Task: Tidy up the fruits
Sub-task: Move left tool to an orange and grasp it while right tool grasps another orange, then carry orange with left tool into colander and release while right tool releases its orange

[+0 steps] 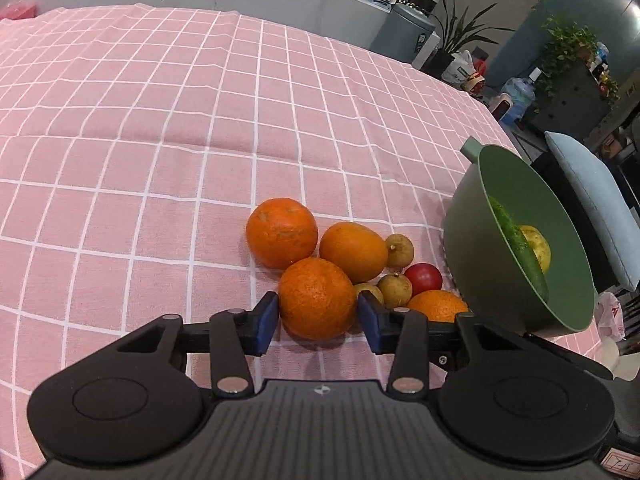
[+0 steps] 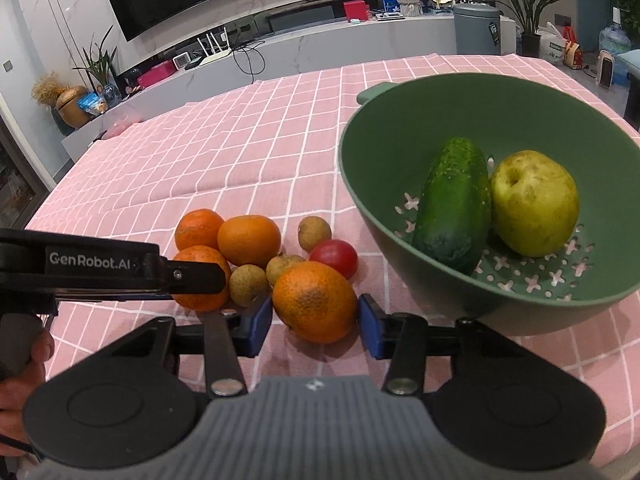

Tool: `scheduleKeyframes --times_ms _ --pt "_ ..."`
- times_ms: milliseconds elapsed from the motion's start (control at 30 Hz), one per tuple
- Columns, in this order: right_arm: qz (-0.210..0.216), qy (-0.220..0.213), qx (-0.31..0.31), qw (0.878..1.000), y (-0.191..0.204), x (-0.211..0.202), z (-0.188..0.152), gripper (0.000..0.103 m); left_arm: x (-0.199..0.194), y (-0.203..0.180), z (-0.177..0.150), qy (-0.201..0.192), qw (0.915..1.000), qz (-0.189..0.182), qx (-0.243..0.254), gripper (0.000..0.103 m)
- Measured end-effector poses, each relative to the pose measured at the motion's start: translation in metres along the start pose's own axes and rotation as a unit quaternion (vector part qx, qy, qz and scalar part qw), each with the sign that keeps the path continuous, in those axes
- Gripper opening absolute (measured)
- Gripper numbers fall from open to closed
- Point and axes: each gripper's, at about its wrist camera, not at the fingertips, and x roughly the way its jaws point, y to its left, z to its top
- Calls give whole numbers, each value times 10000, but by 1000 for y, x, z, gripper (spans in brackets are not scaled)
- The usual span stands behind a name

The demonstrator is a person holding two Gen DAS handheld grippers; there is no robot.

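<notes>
- Left tongs [image 1: 318, 322]: pads touching both flanks of the nearest orange [image 1: 316, 298], pinching it on the tabletop [image 1: 140, 120].
- Right tongs [image 2: 315, 318]: pads pinching another orange [image 2: 314, 302] at the heap's near edge.
- Fruit heap: two more oranges, three brown longans [image 2: 248, 285], one red tomato [image 2: 334, 257], all touching.
- Green colander [image 2: 400, 128]: at 2 o'clock from the heap, holding cucumber [image 2: 454, 204] and pear [image 2: 534, 202] side by side.
</notes>
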Motion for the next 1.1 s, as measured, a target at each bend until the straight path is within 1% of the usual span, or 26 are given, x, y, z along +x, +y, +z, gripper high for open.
scheduleKeyframes --times_ms 200,367,467,600,700,833,967,1100 --pt "-10 3 -37 10000 2 0 -1 42 -1 0 0 -9 10000 -10 -18 46" --pt "84 46 -63 9999 6 -7 -1 42 -8 4 -4 -19 9999 11 -136 45" --pt "161 28 -77 9998 7 -18 1 42 -19 3 -5 -77 9998 -10 -177 45" --pt "322 -122 -174 9993 13 -39 9 42 -42 -5 -3 -276 9996 -46 -71 45" --pt "390 -315 -335 9982 18 -57 17 41 -56 -17 2 -391 9991 -130 -15 45" --pt "373 -597 -465 9964 15 -81 27 41 -73 -41 11 -576 9977 -265 238 45" --pt "198 -865 -611 9942 3 -105 33 42 -83 -68 22 -689 9951 -559 441 45" --pt "-71 -1001 -703 9925 -19 -122 41 41 -79 -94 31 -659 9925 -799 641 45"
